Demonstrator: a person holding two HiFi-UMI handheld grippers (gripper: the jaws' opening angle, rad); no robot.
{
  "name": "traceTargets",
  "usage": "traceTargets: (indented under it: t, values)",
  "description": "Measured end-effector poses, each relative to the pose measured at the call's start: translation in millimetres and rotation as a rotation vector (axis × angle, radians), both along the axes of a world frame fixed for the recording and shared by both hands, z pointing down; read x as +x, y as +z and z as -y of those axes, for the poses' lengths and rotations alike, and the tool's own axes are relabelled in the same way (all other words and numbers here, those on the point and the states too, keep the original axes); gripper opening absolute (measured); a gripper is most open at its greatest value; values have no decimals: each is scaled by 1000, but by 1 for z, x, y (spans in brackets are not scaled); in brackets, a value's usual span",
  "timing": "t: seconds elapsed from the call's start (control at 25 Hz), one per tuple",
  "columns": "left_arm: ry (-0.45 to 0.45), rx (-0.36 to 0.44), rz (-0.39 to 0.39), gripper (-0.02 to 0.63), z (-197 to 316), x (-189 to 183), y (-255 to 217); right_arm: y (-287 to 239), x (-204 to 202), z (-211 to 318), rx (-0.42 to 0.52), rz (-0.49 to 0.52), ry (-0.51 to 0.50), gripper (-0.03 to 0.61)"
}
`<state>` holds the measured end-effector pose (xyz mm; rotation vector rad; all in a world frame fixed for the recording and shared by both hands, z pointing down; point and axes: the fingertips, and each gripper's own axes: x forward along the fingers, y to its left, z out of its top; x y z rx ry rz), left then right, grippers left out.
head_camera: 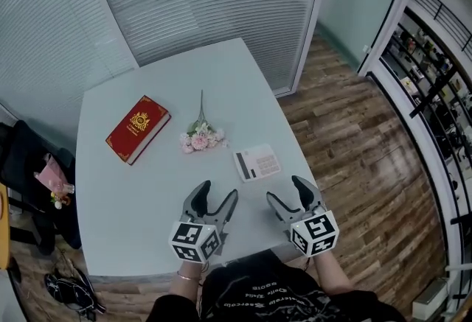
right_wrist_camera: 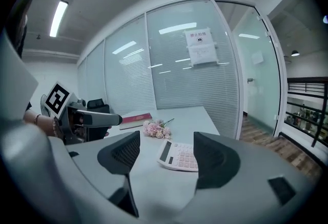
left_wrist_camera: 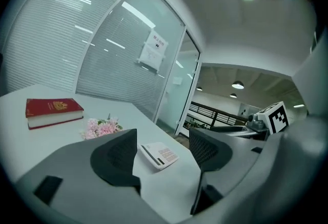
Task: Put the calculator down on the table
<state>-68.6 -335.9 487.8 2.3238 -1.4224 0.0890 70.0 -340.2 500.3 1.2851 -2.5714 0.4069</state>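
- Near the right edge of the tabletop (head_camera: 147, 195), somewhat toward the near side: calculator (head_camera: 257, 163), flat on the surface, keys up, dark display strip toward the left edge.
- Above the near edge, left of the middle: left claw (head_camera: 219, 191), released, jaws spread wide, nothing between the pads.
- Beside it, toward the near right corner: right claw (head_camera: 285, 189), likewise released, jaws wide apart and empty, tips aimed toward the far edge.
- Between and beyond the two claws: the calculator, apart from both. Visible through the gap of each claw in the gripper views, yet resting on the tabletop past the tips.
- Just left of the calculator, about mid-tabletop: small bunch of pink flowers (head_camera: 200, 138), stem toward the far edge.
- Toward the left edge: red book (head_camera: 138, 129) with a gold emblem, closed, lying at an angle, well apart from the calculator.
- Beyond the far edge: glass wall with blinds (head_camera: 184, 4). Right of the tabletop: wooden floor (head_camera: 354, 166).
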Motion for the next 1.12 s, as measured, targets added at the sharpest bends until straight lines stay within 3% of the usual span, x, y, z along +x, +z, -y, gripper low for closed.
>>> traceTargets:
  t: [0.2, 0.48, 0.64, 0.76, 0.92, 1.04, 1.12]
  values:
    - [-2, 52, 0, 322, -38, -12, -3, -6, -4, -47, 29, -13, -23, 327]
    - [7, -32, 29, 322, -98, -32, 36, 14, -6, -97, 15, -91, -31, 325]
    - [45, -18, 79, 322, -117, -27, 35, 20, -12, -105, 3, -103, -37, 325]
    - [65, 4, 67, 325, -120, -21, 28, 21, -18, -107, 7, -132, -56, 321]
    - [103, 20, 63, 318, -124, -11, 25, 16, -27, -111, 37, -151, -78, 210]
    - [98, 8, 31, 243, -126, -10, 29, 15, -32, -113, 52, -137, -89, 76]
    - [69, 9, -16, 141, -126, -12, 26, 19, -36, -115, 31, -144, -107, 9]
